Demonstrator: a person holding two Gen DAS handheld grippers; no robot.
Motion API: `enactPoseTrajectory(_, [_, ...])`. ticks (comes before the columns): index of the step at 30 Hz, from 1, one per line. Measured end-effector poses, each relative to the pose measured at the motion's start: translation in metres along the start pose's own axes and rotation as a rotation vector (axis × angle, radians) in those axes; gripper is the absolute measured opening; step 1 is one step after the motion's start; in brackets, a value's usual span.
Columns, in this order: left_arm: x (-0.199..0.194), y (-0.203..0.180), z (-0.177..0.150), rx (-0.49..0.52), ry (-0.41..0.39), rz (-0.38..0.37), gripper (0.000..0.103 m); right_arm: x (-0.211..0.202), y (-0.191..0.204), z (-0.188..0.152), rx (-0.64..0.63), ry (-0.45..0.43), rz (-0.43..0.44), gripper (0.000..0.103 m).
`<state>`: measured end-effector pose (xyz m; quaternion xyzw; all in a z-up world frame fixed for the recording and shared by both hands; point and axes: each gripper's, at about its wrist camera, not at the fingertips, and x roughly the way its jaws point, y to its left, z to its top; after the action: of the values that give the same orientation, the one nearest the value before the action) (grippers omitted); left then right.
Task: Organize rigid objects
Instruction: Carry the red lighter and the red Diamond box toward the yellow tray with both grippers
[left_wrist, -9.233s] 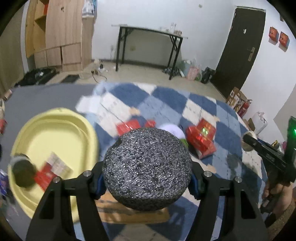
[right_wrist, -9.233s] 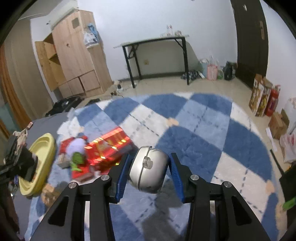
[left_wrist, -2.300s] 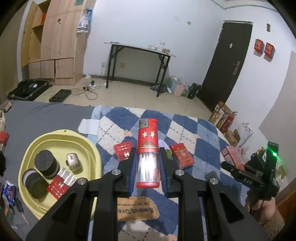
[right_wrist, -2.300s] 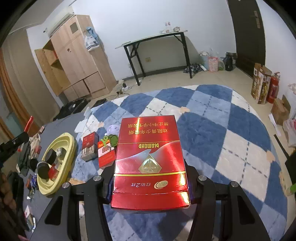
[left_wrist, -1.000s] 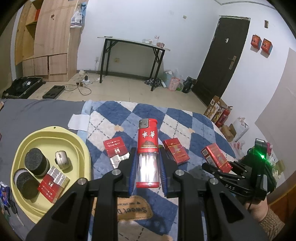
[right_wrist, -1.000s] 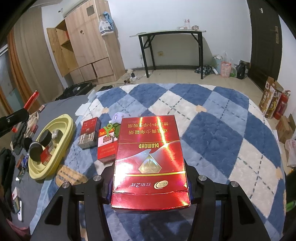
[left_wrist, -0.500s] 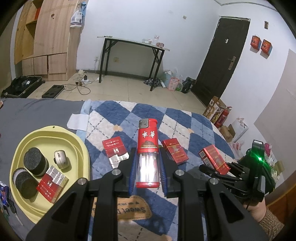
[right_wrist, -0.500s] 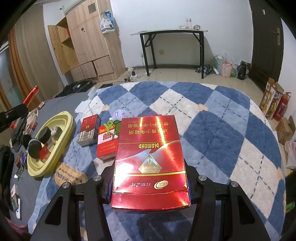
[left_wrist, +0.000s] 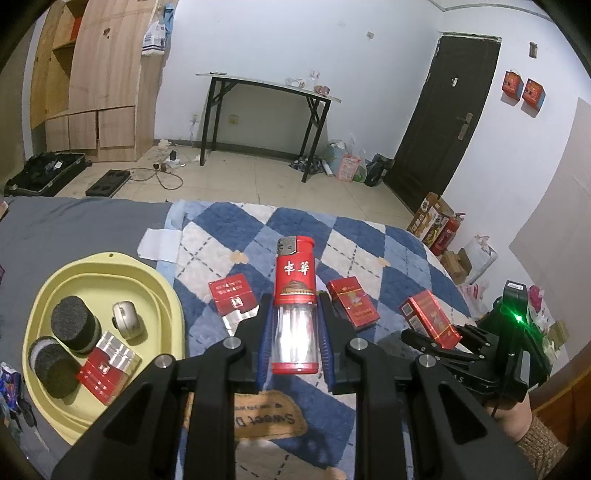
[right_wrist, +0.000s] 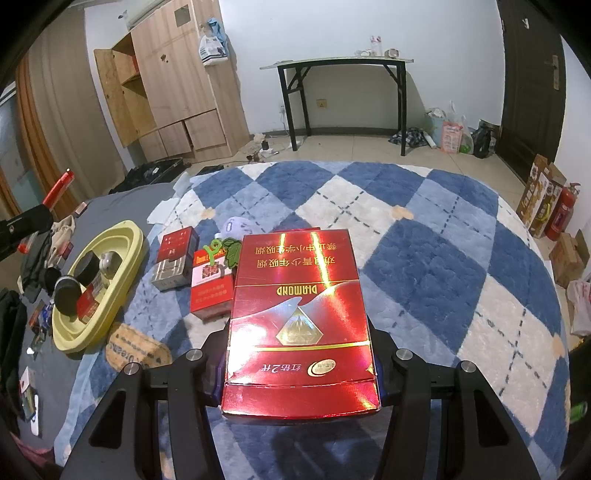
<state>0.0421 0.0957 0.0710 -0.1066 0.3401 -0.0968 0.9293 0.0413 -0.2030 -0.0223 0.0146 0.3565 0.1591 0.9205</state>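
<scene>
Left hand-held gripper (left_wrist: 294, 332) pinching upright red-capped clear plastic lighter (left_wrist: 294, 306); oval yellow plastic tray (left_wrist: 162, 295) lying lower-left, nearer this hand. Right hand-held gripper (right_wrist: 300, 373) clamping glossy red cigarette carton (right_wrist: 299, 317).

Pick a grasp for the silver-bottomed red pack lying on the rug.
Take the pack across its two long edges, from above. It lies flat on the rug, so only the narrow sides are free; its red neighbour lies well clear.

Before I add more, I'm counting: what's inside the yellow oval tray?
Inside the yellow oval tray: two black speckled pucks, a silver bell and a red-and-silver pack. Anything beneath them is hidden.
</scene>
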Motion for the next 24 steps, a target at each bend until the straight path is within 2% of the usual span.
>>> enactPoseTrajectory(10, [-0.024,0.031,0.012,-0.051,-0.055,0.040,0.024,-0.011,0.001,0.000,-0.005,-0.015,-0.012,0.055])
enactPoseTrajectory(13, [-0.030,0.036,0.015,-0.034,-0.065,0.061,0.024,-0.014,0.003,-0.001,-0.009,-0.015,-0.015,0.055])
enactPoseTrajectory(16, [-0.036,0.047,0.017,-0.076,-0.080,0.061,0.024,-0.016,0.005,-0.001,-0.017,-0.015,-0.015,0.055])
enactPoseTrajectory(21, [-0.039,0.056,0.020,-0.055,-0.077,0.100,0.024,-0.014,0.007,0.000,-0.028,-0.012,-0.012,0.055])
enactPoseTrajectory(24, [-0.044,0.072,0.026,-0.076,-0.078,0.116,0.024,-0.016,0.011,0.001,-0.045,-0.015,-0.006,0.055])
